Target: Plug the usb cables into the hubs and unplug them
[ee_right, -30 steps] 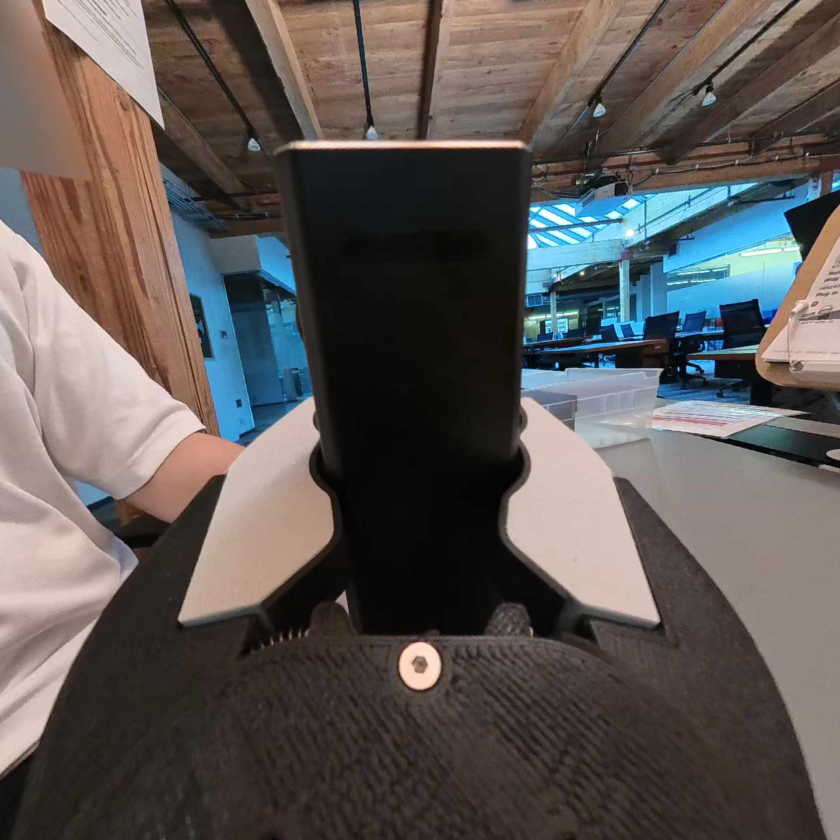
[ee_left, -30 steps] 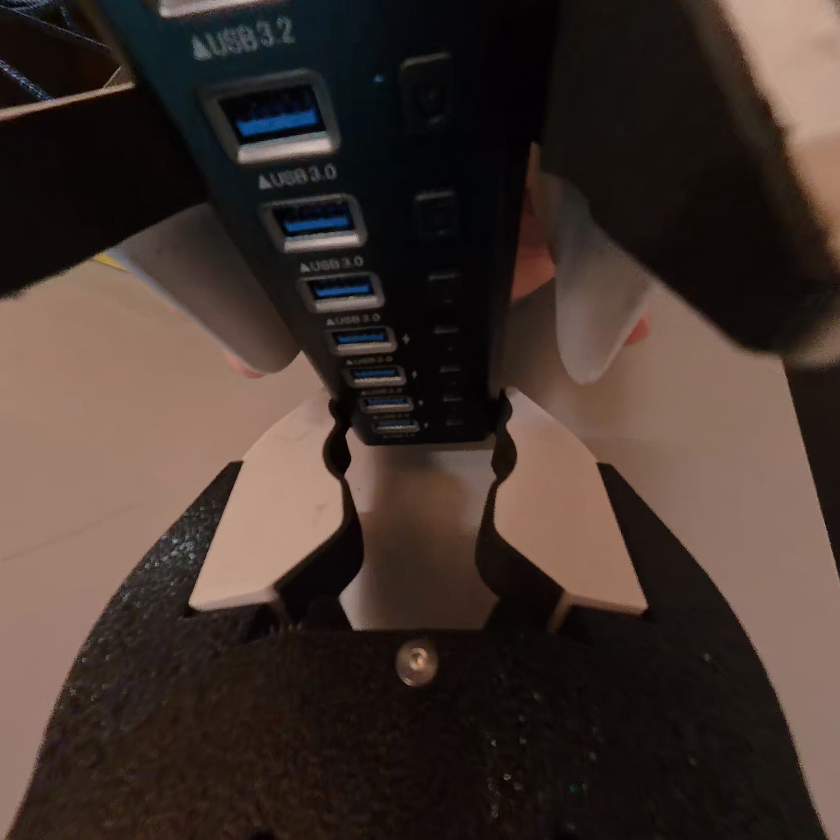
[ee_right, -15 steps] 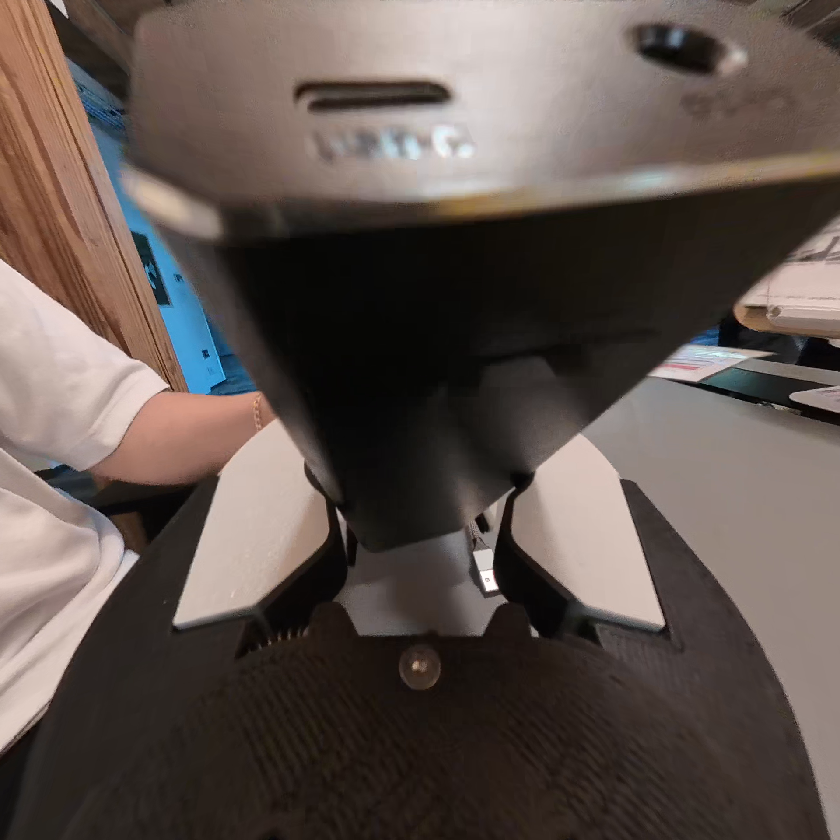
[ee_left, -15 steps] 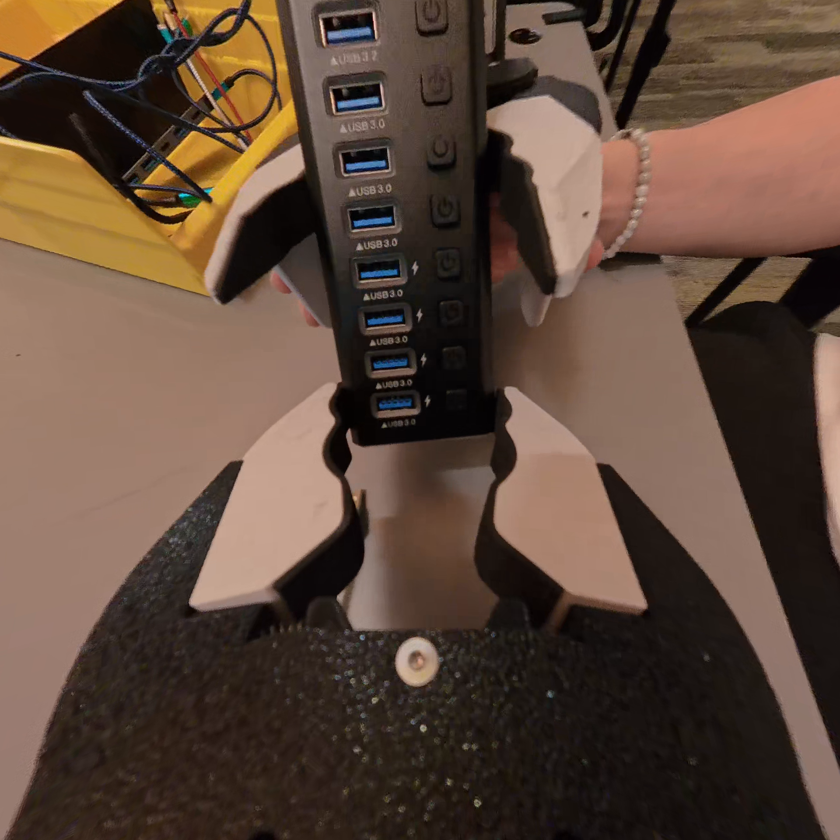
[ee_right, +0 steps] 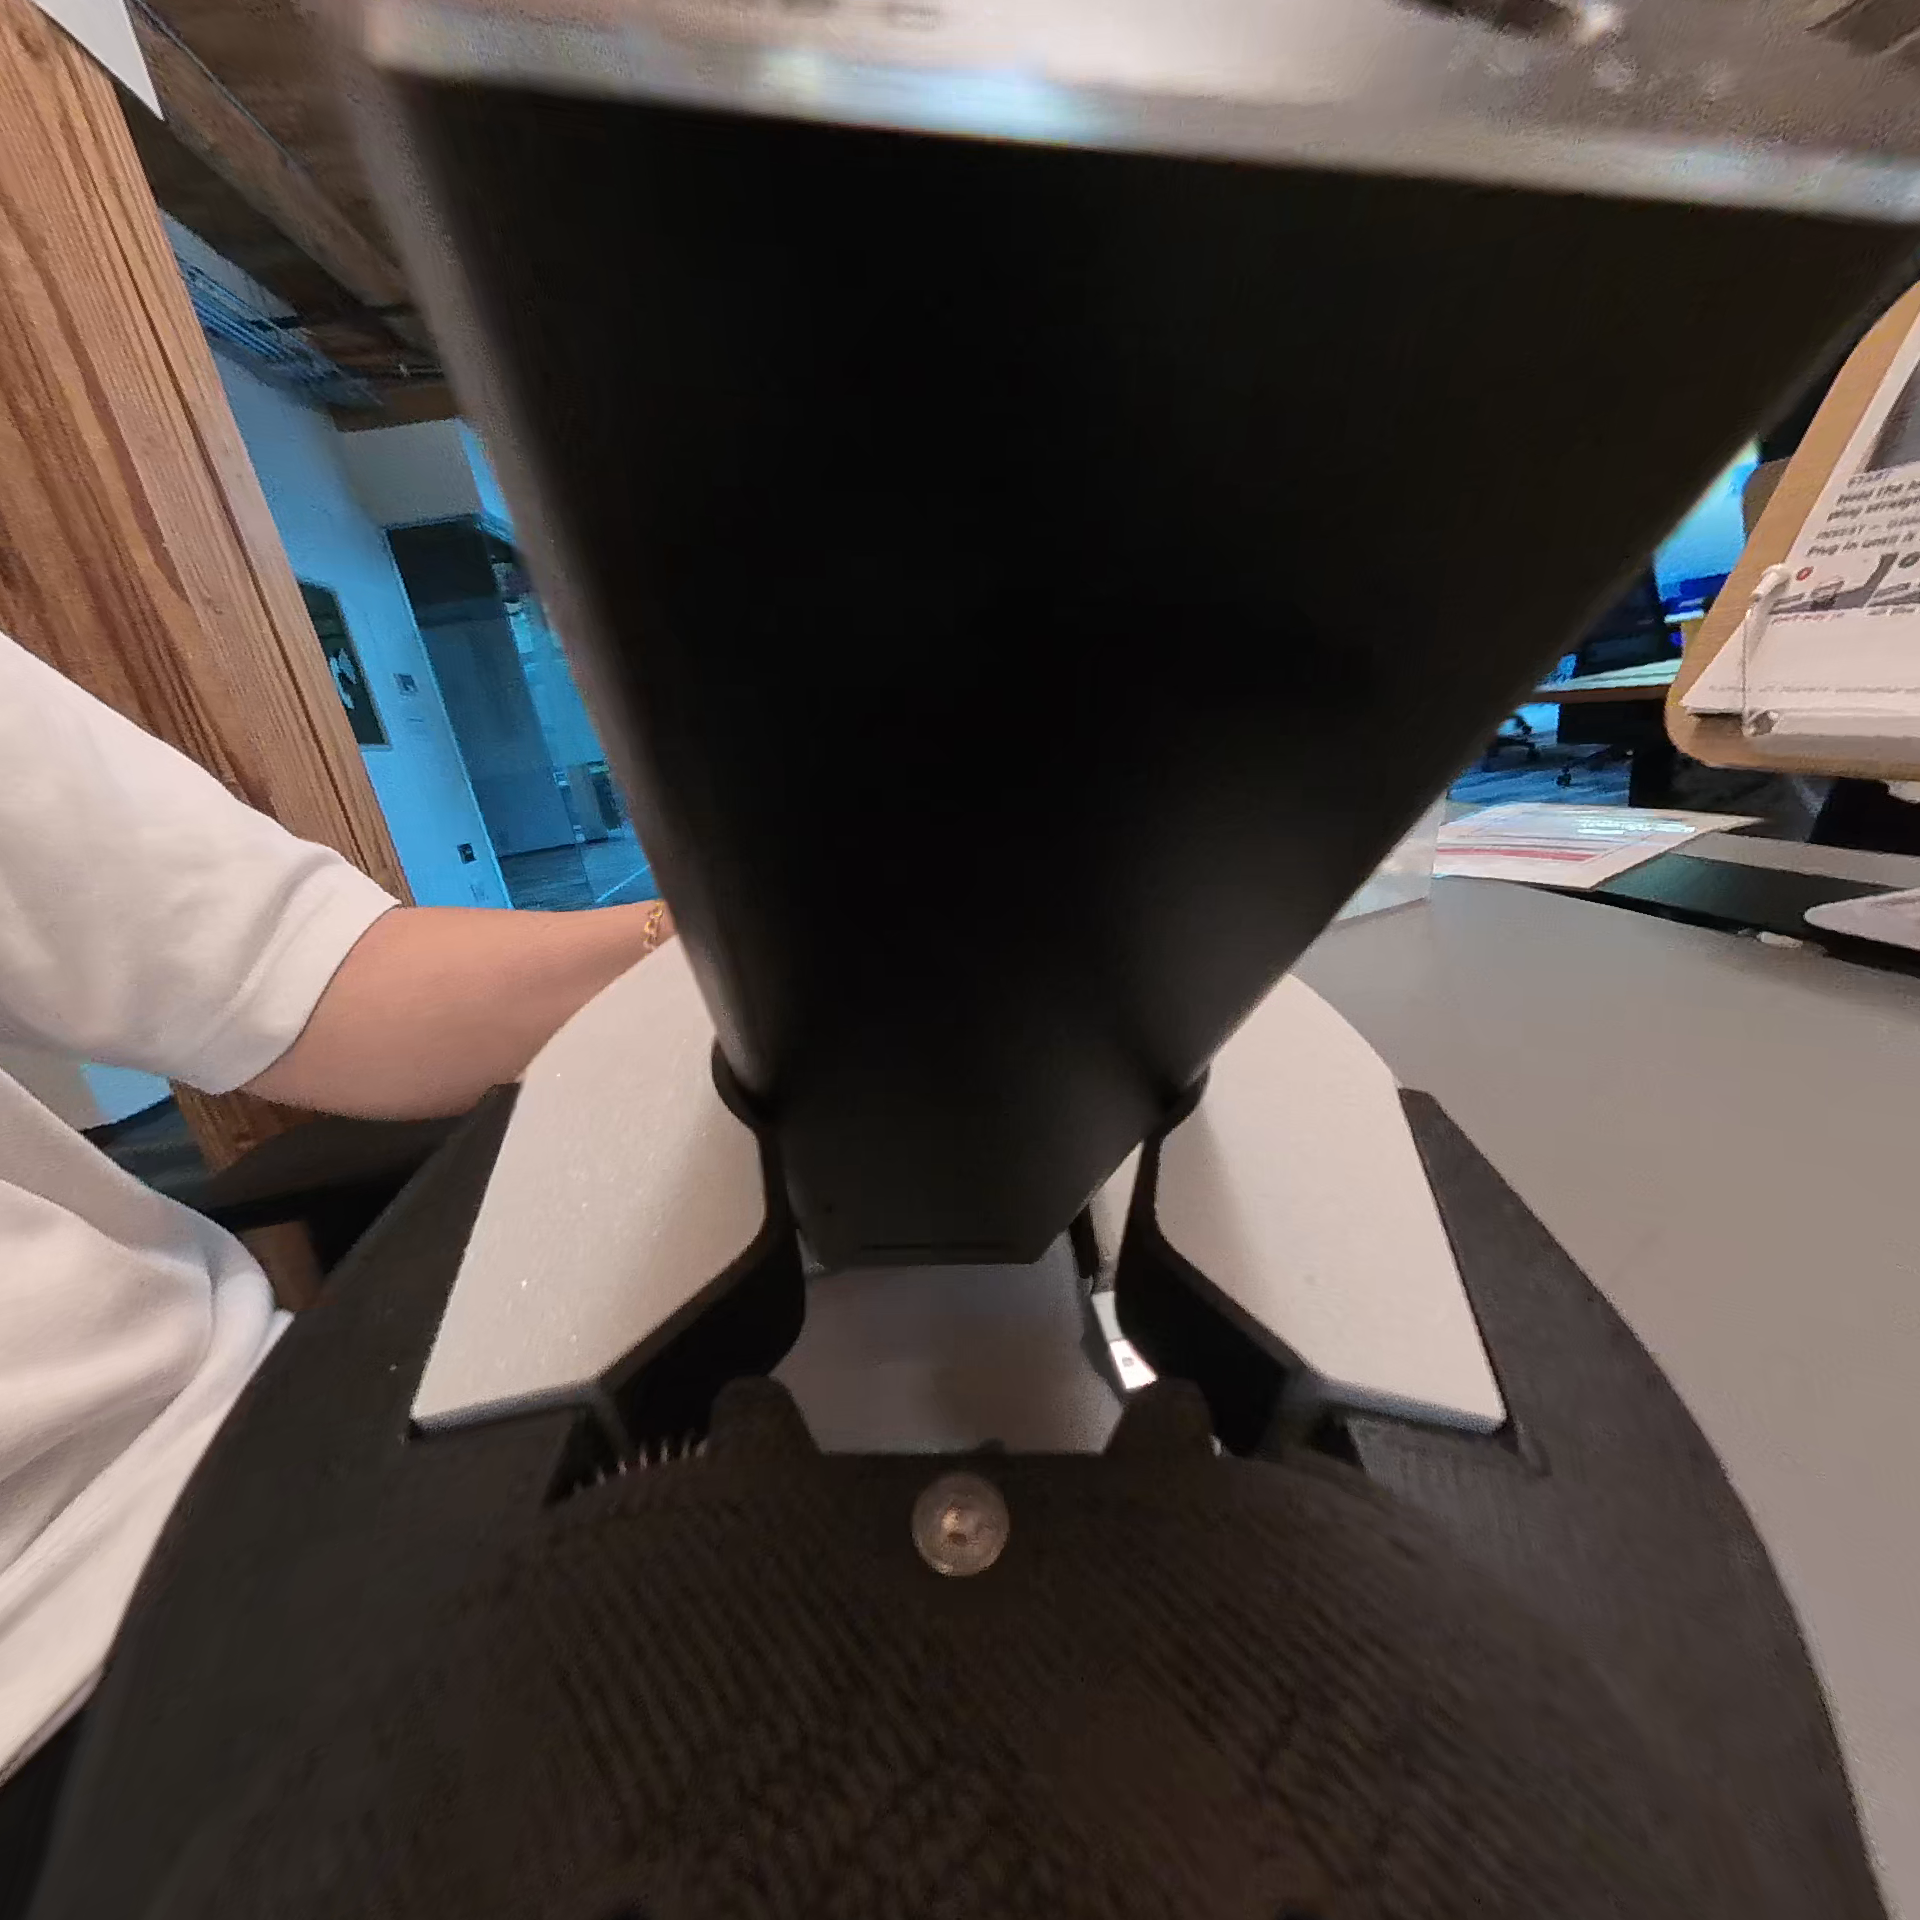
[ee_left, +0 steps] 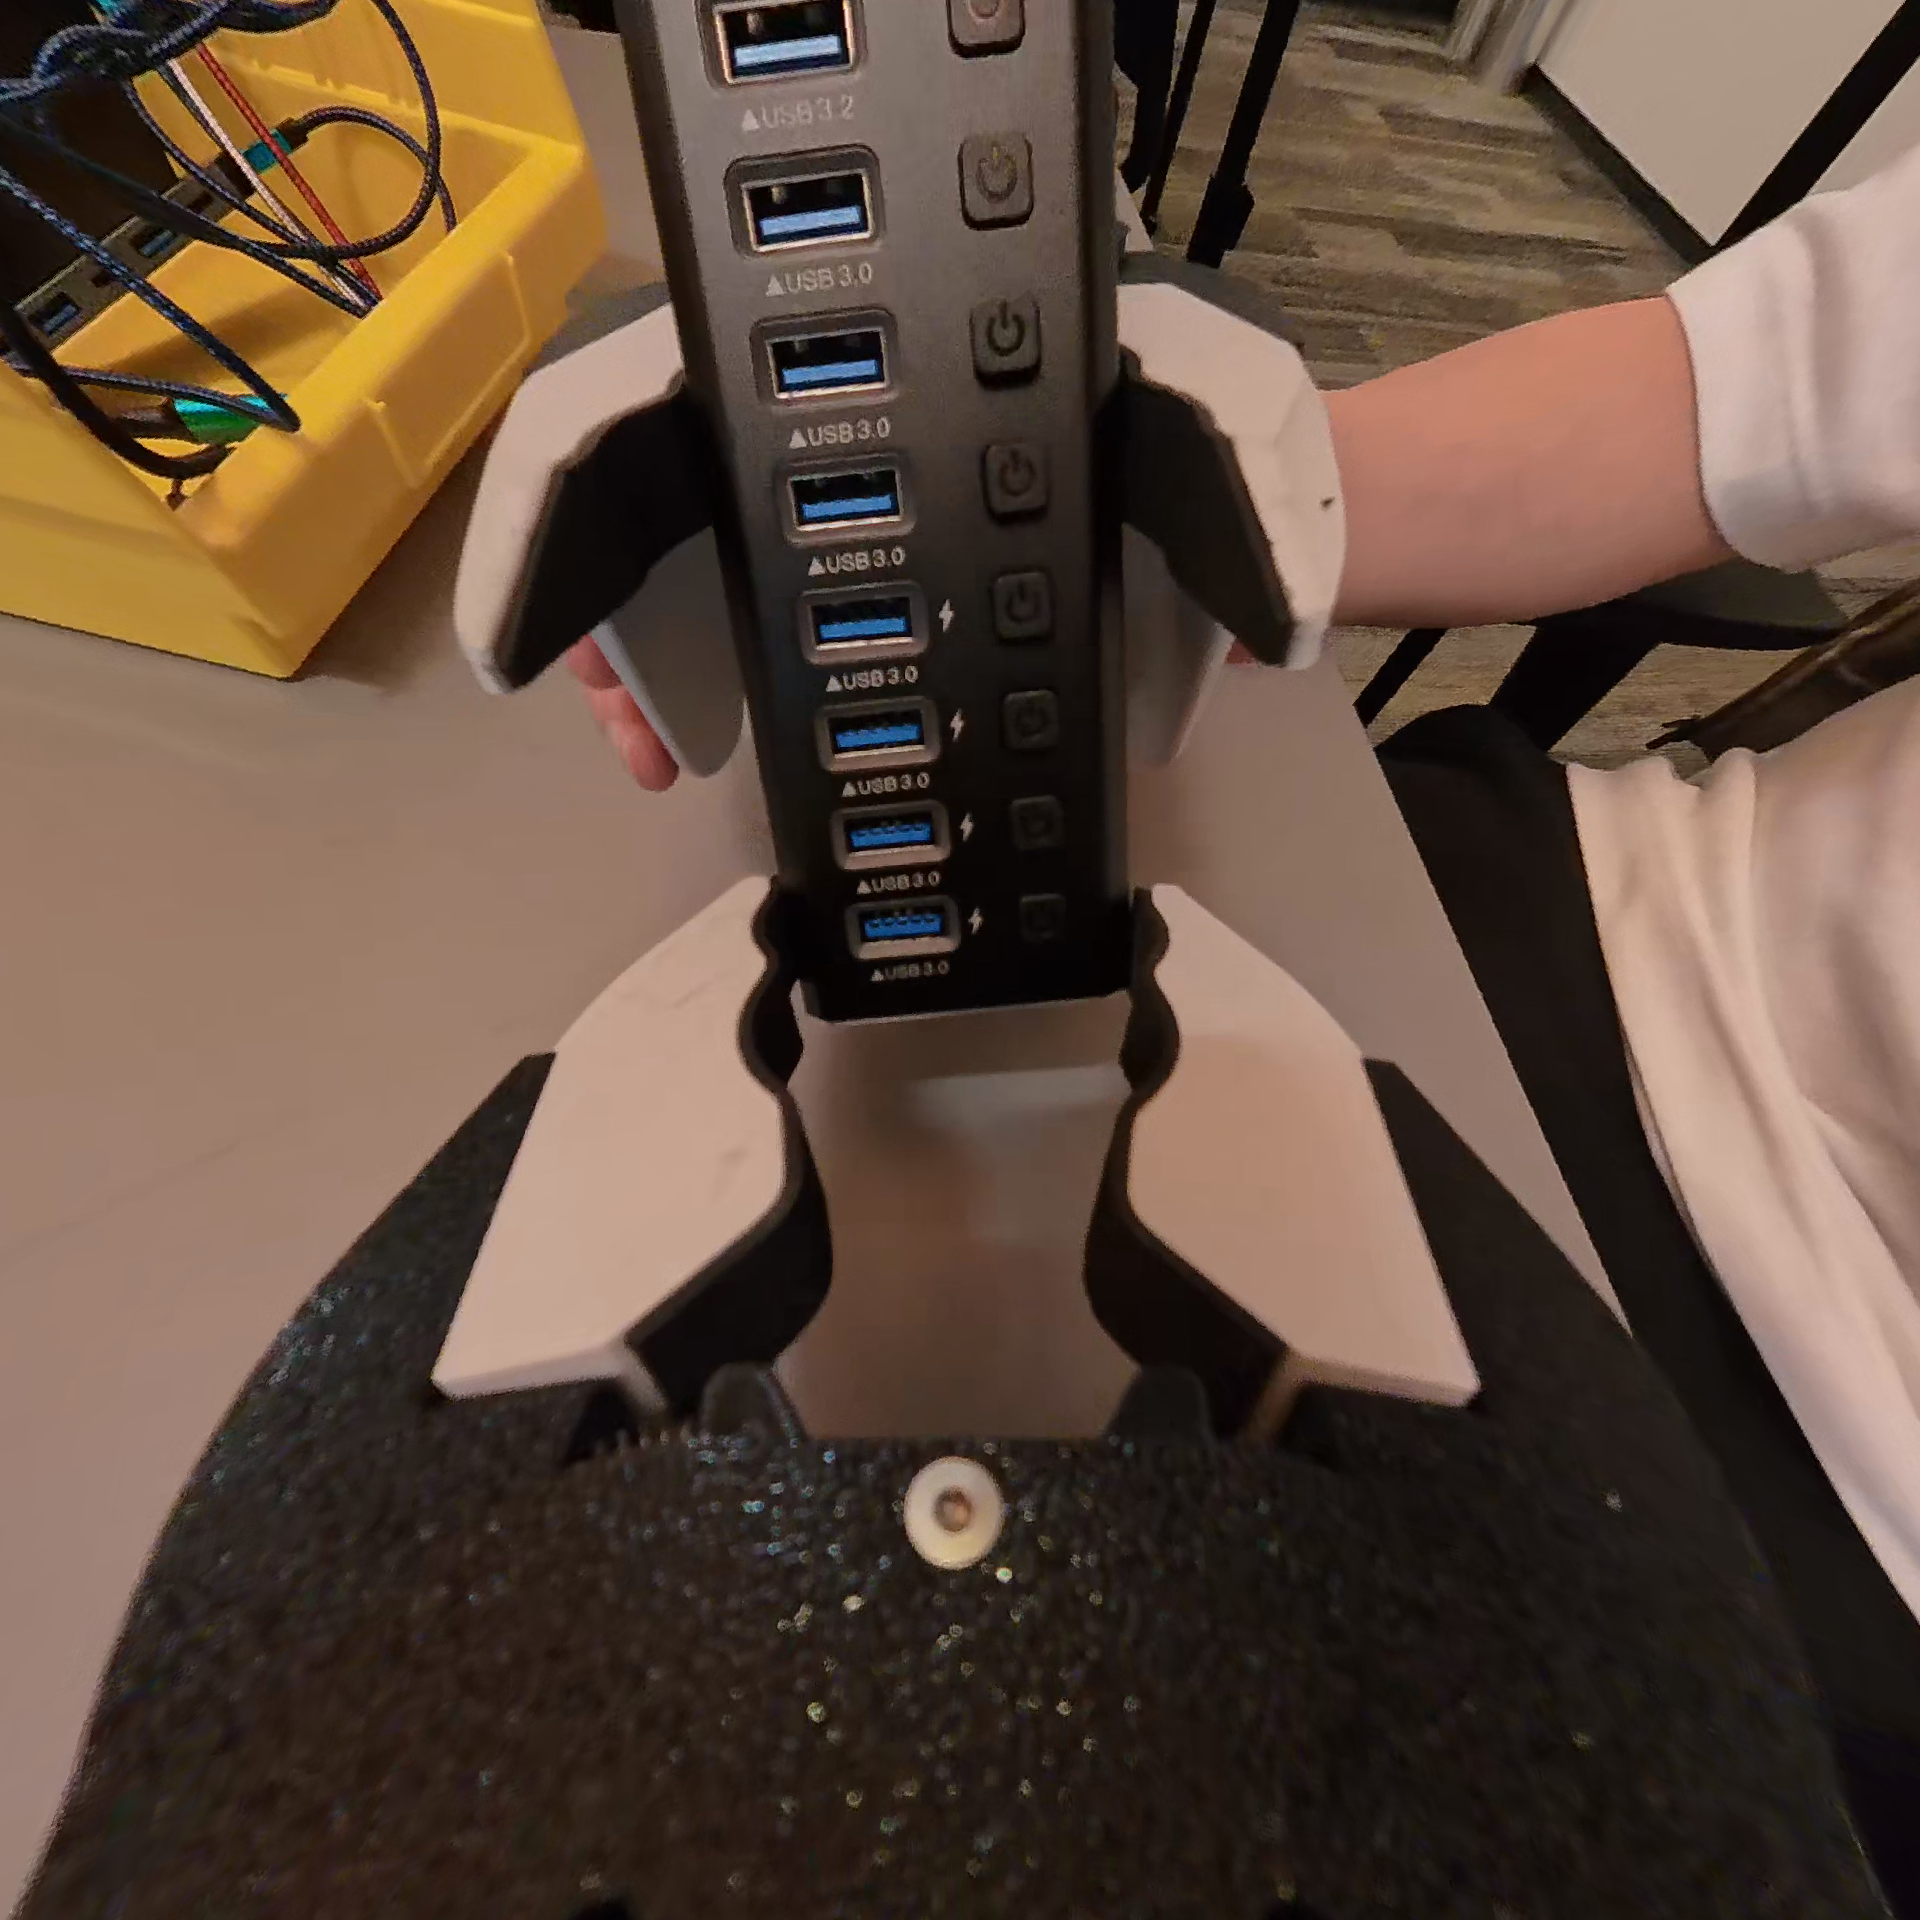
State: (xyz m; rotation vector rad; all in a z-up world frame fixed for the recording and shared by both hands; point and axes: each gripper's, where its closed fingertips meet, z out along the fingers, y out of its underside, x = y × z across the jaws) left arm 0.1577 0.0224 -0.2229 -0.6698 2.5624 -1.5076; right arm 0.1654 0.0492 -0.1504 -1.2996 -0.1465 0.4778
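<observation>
At the far left of the left wrist view a yellow bin (ee_left: 343, 416) sits on the grey desk (ee_left: 260, 987), holding a tangle of dark braided cables (ee_left: 208, 239) and at least one more hub. To its right a long black hub (ee_left: 914, 540) with a row of blue ports and round buttons runs up the middle of the view, held above the desk. The left tongs (ee_left: 961, 966) pinch its near end, one finger against each long side. Farther along, the right tongs (ee_left: 899, 499) grip the same hub across its middle, their white fingers (ee_left: 1247, 447) wrapped around both edges. No plug sits in any port that shows. At the right edge are a bare forearm and a white sleeve (ee_left: 1808, 384).

In the right wrist view, a white sleeve and forearm show at the left, and the hub's plain black back (ee_right: 1039, 623) fills the centre, wedged between the right tongs (ee_right: 961, 1101), which press on both its sides. The desk (ee_right: 1610, 1091) stretches away on the right, under a clipboard with papers (ee_right: 1818, 582).
</observation>
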